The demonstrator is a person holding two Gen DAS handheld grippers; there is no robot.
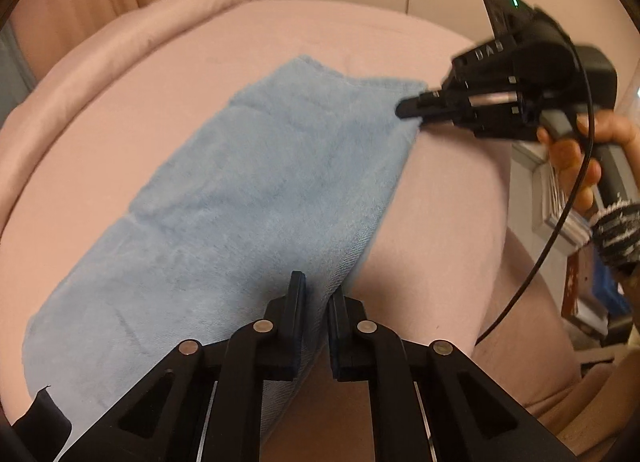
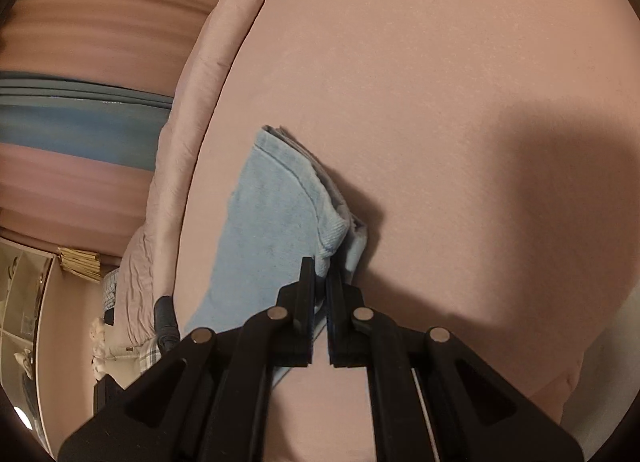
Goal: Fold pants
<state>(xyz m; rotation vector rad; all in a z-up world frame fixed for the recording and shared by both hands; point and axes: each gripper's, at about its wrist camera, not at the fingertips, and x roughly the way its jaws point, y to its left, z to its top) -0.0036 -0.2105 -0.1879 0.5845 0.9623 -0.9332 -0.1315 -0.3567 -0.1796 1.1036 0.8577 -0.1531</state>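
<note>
Now both grippers are pinching the light-blue pants (image 1: 248,197) lying long on the pink bed (image 1: 440,197) — left gripper (image 1: 316,302) clamping the near edge, right gripper (image 2: 320,282) apparently nipping the far corner — readying a joint lift-and-fold.

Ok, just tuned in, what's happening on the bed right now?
A person is folding light blue pants on a pink bed with two handheld grippers. The pants lie flat in a long strip. The left gripper has its jaws shut on the near edge; the right gripper is shut on the far corner. The next fold hasn't been made yet.
</note>
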